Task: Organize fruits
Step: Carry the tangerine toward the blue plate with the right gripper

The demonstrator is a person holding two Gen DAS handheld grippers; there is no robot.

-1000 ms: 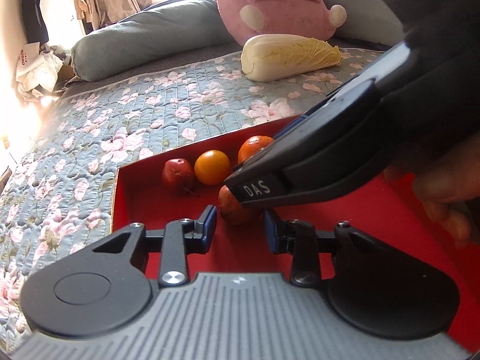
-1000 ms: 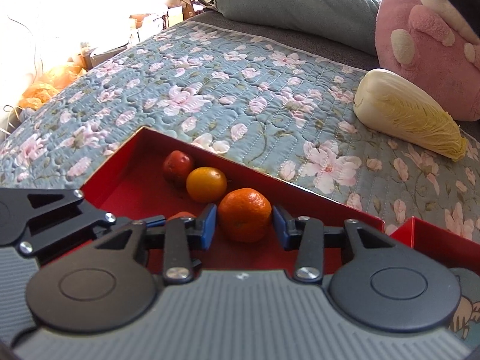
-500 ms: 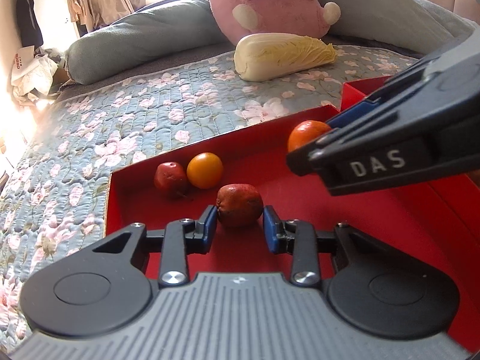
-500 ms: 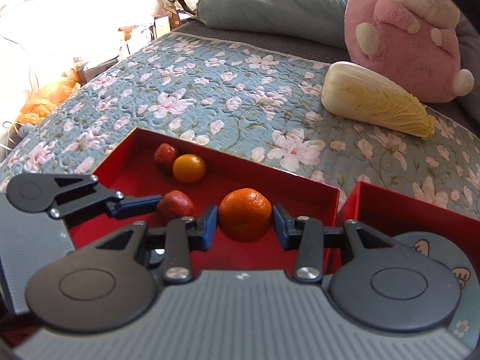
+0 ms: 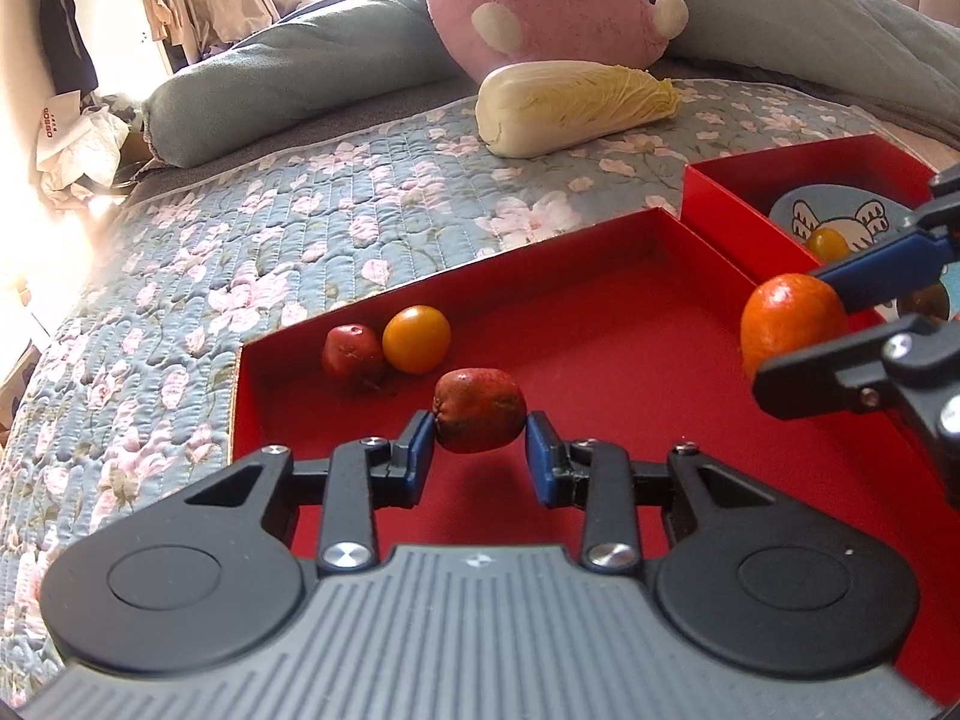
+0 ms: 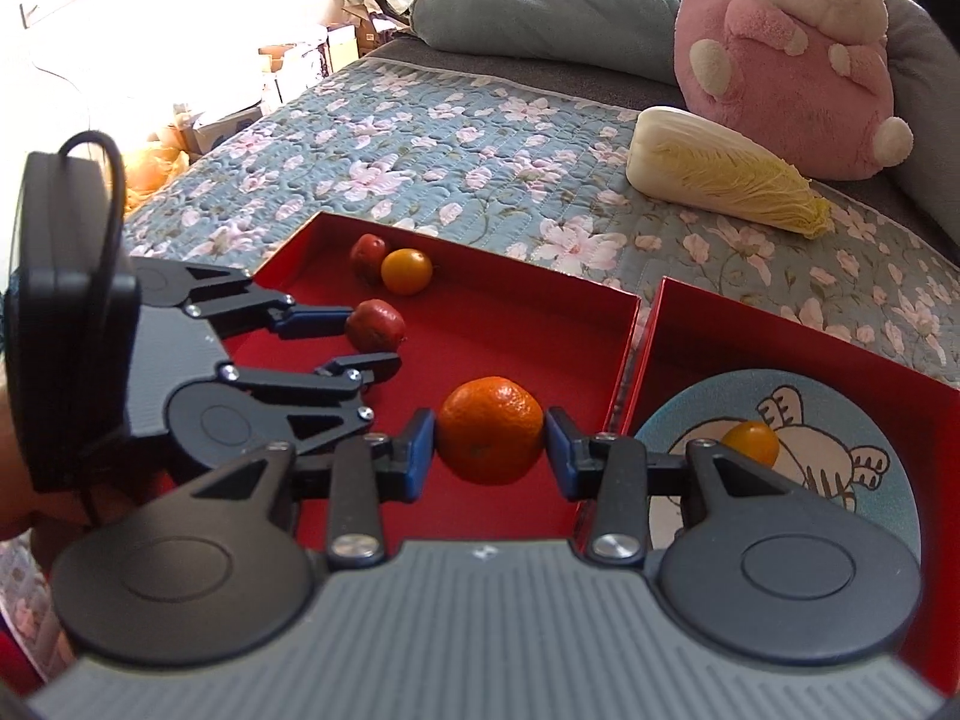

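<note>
My left gripper is shut on a dark red fruit and holds it above the floor of the left red tray. My right gripper is shut on an orange mandarin, lifted near the tray's right wall. The mandarin also shows in the left wrist view. A small red fruit and a yellow-orange fruit lie in the tray's far left corner. A second red tray on the right holds a blue plate with a small yellow fruit.
The trays sit on a floral quilt on a bed. A napa cabbage, a pink plush rabbit and grey-blue pillows lie behind. Clutter stands beyond the bed's left edge.
Both grippers rose with their fruits. The right gripper carried the mandarin rightward to the wall between the two trays. The left gripper lifted the dark red fruit off the tray floor.
</note>
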